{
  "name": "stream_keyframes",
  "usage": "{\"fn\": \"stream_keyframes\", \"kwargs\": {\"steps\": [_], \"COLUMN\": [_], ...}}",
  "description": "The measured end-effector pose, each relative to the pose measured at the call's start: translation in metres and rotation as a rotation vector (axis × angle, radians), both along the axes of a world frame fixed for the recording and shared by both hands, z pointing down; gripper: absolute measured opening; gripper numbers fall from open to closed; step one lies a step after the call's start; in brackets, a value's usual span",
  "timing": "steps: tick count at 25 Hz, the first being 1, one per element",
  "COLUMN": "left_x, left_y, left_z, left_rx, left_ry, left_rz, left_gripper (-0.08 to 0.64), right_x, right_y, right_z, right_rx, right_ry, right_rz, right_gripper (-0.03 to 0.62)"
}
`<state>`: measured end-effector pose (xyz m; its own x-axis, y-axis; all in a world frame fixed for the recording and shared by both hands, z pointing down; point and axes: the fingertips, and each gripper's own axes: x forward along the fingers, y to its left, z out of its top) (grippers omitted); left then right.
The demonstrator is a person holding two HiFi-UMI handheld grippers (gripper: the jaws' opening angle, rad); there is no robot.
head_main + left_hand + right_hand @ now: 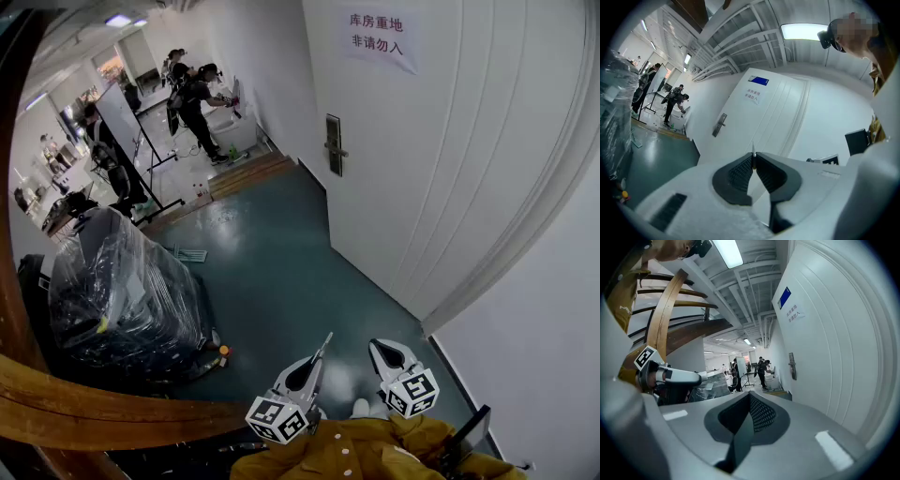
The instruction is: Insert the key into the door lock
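Clamping a thin metal key (753, 153) edge-on between their pads, the left tongs (753, 161) are pointing roughly level toward the white door (783, 117). In the head view the key is poking out of them as a slim sliver aimed at twelve o'clock. Gripping it at the back with the blade out front is, I judge, what is keeping the tip free to enter a keyhole. The right tongs (750, 397) are pressing together on nothing and riding just beside the left ones, at their three o'clock. They are probably waiting in reserve or simply keeping out of the way.

The door lock (334, 145), a dark upright plate with a lever handle, is sitting on the door at twelve o'clock from both tongs and well apart from them, so the approach is not yet made. In the left gripper view the lock is lying at about ten o'clock from the key tip, so the aim is likely needing a swing that way.

A plastic-wrapped bundle (122, 300) is standing at nine o'clock and a curved wooden rail (94, 408) is sweeping past at seven o'clock. Several people (192, 98) are working far off at eleven o'clock. A paper notice (382, 37) is hanging on the door at one o'clock. Nothing visible is blocking the green floor (281, 272) between the tongs and the lock.
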<state>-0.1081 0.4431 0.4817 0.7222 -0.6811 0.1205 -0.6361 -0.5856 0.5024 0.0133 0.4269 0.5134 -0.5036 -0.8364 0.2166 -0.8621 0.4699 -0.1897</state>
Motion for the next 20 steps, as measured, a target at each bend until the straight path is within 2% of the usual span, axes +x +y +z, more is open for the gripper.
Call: {"fn": "stream_keyframes", "kwargs": {"steps": [10,15,20], "left_x": [-0.021,-0.04,-0.062], "left_y": [-0.031,-0.042,-0.066], "left_z": [0.0,0.004,0.006], "left_rx": [0.016,0.014,0.023], "left_ry": [0.015,0.011,-0.004], "left_rz": [0.005,0.015,0.016], "left_gripper": [0.026,0.026,0.026], "right_x": [-0.024,-0.045,-0.057], "right_y": [-0.031,-0.044,-0.065], "right_z": [-0.002,-0.005,0.001], "right_rx": [0.021,0.024,0.036], "right_ry": [0.027,-0.055,-0.029], "right_rz": [-0.006,-0.012,0.031], "right_gripper": [0.005,0.006,0.006]}}
